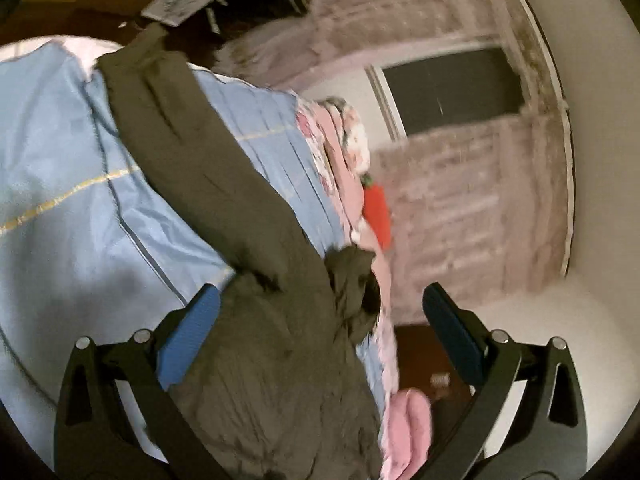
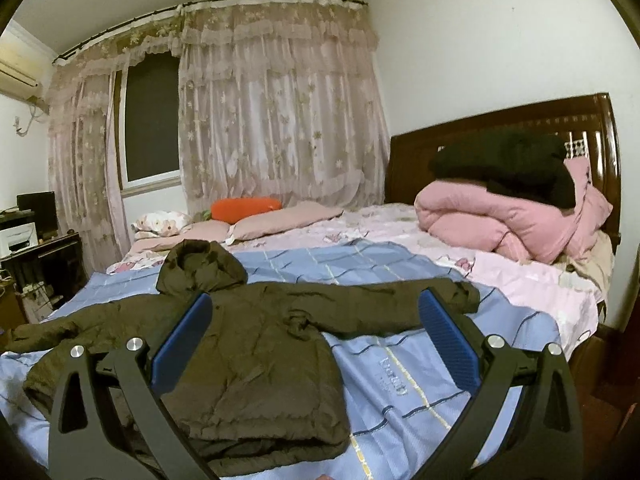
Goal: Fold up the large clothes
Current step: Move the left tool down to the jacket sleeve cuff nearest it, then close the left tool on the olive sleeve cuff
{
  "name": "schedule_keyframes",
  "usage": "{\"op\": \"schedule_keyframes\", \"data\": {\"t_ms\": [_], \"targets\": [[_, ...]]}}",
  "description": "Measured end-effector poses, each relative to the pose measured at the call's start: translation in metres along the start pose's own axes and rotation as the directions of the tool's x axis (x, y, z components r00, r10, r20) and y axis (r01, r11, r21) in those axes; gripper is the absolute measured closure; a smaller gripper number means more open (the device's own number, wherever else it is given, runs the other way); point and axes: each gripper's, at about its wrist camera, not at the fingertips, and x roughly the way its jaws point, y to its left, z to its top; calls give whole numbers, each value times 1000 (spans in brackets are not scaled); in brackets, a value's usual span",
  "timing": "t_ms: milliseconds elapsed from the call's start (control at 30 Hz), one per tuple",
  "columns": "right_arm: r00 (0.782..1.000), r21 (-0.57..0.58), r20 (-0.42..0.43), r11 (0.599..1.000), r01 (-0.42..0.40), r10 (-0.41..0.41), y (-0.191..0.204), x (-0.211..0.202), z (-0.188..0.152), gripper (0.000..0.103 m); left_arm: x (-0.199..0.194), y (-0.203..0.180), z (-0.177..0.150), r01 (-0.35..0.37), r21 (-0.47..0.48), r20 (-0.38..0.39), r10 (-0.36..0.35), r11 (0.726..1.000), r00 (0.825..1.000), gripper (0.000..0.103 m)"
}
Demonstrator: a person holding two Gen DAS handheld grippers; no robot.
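One bit of lettering shows: a grey brand word printed on the blue checked bedsheet point(image 2: 400, 376), near right of the jacket (too blurred to read, with smaller print beneath). Nothing else carries legible text.

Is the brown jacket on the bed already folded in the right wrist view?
No, the brown jacket lies spread flat on the blue sheet, with both sleeves stretched out sideways and the hood laid open above.
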Motion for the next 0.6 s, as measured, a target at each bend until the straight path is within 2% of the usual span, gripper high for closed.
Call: {"op": "schedule_keyframes", "data": {"t_ms": [133, 367, 600], "targets": [[999, -12, -25, 1000, -21, 21, 6, 3, -4, 1, 14, 32, 18, -16, -45, -3, 16, 999, 1000, 2], [998, -21, -57, 999, -41, 40, 13, 14, -10, 1, 41, 61, 39, -108, -60, 42, 111, 992, 993, 2], [994, -38, -95, 998, -55, 51, 21, 26, -16, 1, 62, 82, 68, -110, -57, 77, 114, 992, 990, 2]]}}
